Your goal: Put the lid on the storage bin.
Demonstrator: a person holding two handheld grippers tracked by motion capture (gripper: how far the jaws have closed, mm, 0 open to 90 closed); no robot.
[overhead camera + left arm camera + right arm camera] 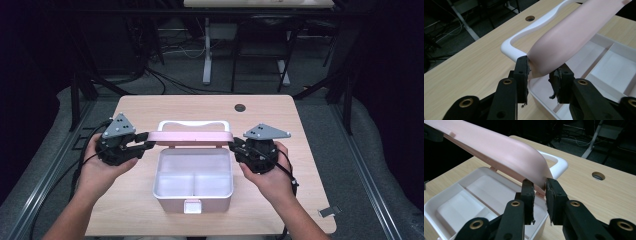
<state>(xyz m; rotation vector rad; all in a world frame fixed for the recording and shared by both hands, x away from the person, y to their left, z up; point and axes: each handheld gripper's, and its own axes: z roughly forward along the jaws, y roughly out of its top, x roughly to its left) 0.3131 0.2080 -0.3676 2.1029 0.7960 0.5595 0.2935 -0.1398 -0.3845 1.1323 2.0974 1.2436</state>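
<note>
- The lid (pixel 194 137) is half raised over the box (pixel 193 186) at the table's (pixel 150 107) middle; its long axis runs 9 to 3 o'clock in the high view, level with the table's near edge.
- The lid's hinge edge sits along the box's far wall, at 12 o'clock from the open tray, with the white handle (pixel 194 123) just beyond it.
- The left gripper (pixel 145 141) meets the lid's left end from 9 o'clock; the right gripper (pixel 235 146) meets the right end from 3 o'clock. Each hand is equally near its own end, so neither leads.
- In the left gripper view, the lid's corner (pixel 541 67) lies between the jaws; the near pad touches it, but the far pad seems a shade off, so whether it truly clamps I cannot tell.
- In the right gripper view, the jaws pinch the lid's rounded corner (pixel 540 180) with both pads on it: a firm hold on the lid.
- The coming move turns on that shared axis: both ends must swing about the hinge line together, toward 12 o'clock to open or toward 6 to close, or the lid probably twists.
- The tray's (pixel 466 197) compartments look empty.
</note>
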